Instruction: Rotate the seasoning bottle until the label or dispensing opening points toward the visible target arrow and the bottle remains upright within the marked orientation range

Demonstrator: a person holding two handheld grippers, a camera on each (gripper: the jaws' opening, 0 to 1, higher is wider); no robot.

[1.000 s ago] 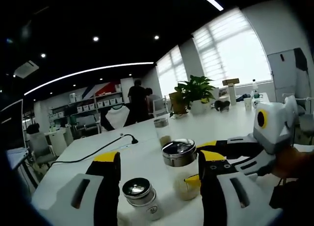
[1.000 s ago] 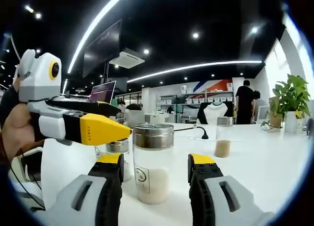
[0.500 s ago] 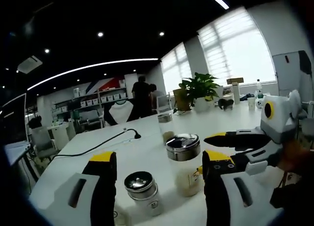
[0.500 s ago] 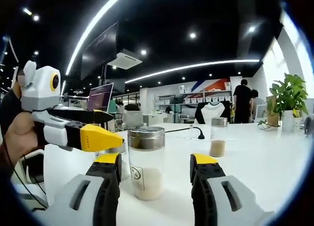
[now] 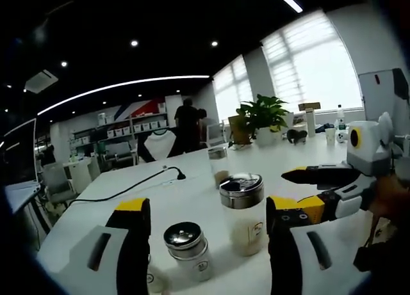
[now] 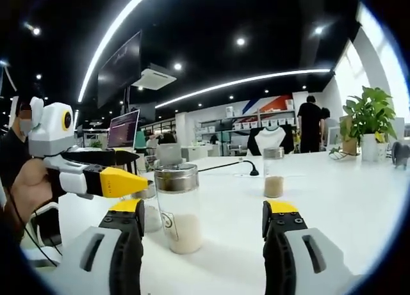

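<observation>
Pre-grasp step: bottle point(image 6: 177, 208) stands upright on the table point(image 6: 346, 192), between the right gripper point(image 6: 204, 221) jaws, untouched. Both right and left gripper point(image 5: 205, 218) are spread wide. Next: clamp, then twist (arrow not visible).

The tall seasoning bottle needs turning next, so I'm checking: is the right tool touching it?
Apart. In the right gripper view, the right tool stands open, with bare table between each jaw and the tall seasoning bottle.
</observation>
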